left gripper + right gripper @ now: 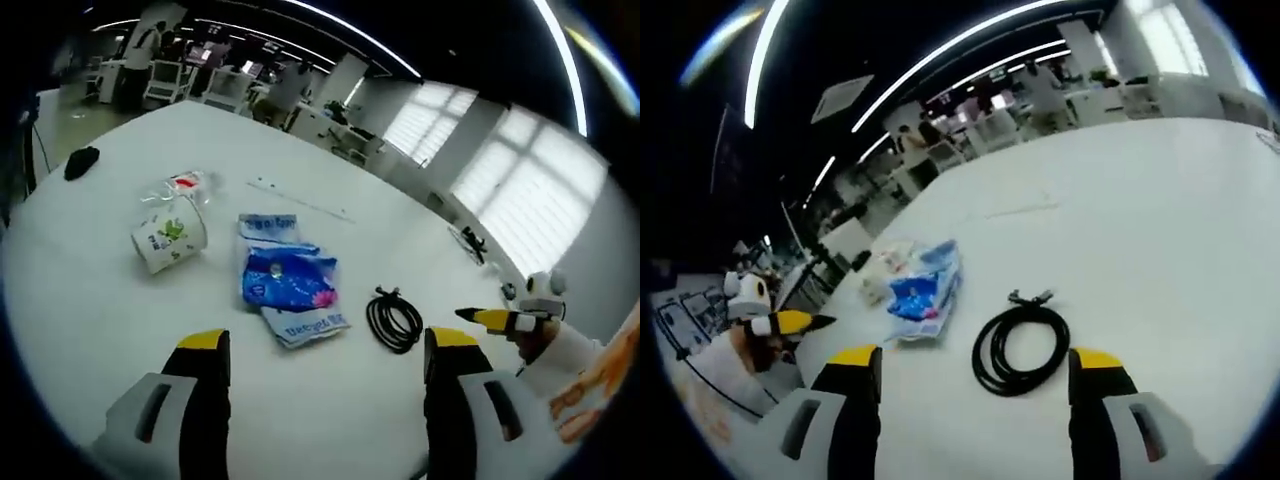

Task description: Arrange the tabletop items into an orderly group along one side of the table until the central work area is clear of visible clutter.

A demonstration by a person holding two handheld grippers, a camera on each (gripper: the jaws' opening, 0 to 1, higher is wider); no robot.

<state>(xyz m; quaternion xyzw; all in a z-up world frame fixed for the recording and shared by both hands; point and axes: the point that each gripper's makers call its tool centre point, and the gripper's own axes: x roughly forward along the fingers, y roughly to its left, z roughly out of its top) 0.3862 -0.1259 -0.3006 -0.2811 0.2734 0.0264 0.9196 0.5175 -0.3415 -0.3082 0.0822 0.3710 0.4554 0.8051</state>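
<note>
Left gripper [327, 345] hangs above the white counter [90, 300], jaws spread apart w/ nothing between them. In the left gripper view a paper cup [169, 238] w/ green print lies on its side at 10 o'clock from the jaws; a crumpled clear plastic wrapper [186, 186] w/ a red spot sits just beyond it, touching or nearly so. At 12 o'clock lies a blue snack bag [288, 278] atop a white-and-blue packet [300, 325], overlapping. A coiled black cable [394, 320] lies just beside them at 1 o'clock, apart from the bag. A thin white strip [300, 200] lies farther back; a small black item [81, 161] sits near the counter's far-left edge, too small to tell what. The right gripper comes in at 3 o'clock, yellow tip by a person's sleeve [565, 365]. Right gripper [975, 372] also released, jaws wide, empty; in the right gripper view the cable is straight ahead at 12 o'clock, close between the jaw tips, not touching; bags at 11 o'clock; the left gripper's yellow tip shows at 9 o'clock.
</note>
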